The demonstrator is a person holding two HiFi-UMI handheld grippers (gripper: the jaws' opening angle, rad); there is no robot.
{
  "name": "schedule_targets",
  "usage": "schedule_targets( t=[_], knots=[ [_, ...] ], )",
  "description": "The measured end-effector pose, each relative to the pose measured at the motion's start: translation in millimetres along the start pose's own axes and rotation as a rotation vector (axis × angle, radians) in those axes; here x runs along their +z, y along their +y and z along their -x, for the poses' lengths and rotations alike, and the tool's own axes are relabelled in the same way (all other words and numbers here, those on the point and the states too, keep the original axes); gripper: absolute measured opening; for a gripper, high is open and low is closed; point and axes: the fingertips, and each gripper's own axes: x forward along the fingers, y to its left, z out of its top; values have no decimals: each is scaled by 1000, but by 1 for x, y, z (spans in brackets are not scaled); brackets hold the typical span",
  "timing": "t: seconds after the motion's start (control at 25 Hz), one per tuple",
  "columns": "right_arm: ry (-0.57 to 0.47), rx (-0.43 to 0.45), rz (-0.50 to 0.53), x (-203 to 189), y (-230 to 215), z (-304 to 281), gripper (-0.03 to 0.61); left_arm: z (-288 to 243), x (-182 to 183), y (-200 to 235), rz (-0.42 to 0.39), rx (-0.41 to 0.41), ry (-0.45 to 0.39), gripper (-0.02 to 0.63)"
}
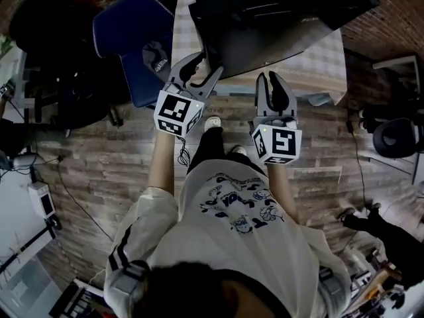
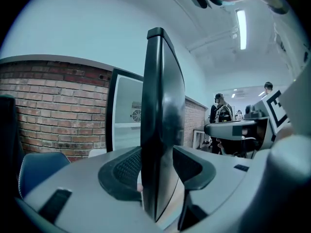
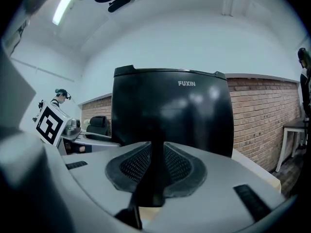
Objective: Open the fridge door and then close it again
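Gripping the free edge of the black door (image 1: pixel 278 18), the left gripper (image 1: pixel 207 66) straddles it with one jaw on each face. The fridge (image 2: pixel 127 115) stands part-open on a cloth-covered table (image 1: pixel 324 65), its pale interior showing behind the door in the left gripper view. The pads look pressed to both faces, though the wide-angle view leaves the firmness of that hold unclear. The right gripper (image 1: pixel 271 78) hovers just in front of the door's outer face, jaws together and empty.

The main risk is a lost hold. The door swings on an arc, and if the hand pulls in a straight line, the smooth, glossy edge could slide out from between the pads. The door would then drift or fall shut by itself.

A hard tug could also drag the small fridge across the cloth toward the table's edge. The right gripper sits in the door's path, so a wider swing could knock the panel into it.

On the return, a fast push could slam the door and jolt the fridge on its cloth. The jaw on the inner face could be pinched between door and cabinet unless it lets go in time.
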Motion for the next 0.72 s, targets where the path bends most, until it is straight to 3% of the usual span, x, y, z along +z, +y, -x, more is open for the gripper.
schedule_targets(
  t=[0.72],
  knots=[
    [16,150,45,-12,6,102,106,42,-9,-125,-22,-27,-2,209]
  ],
)
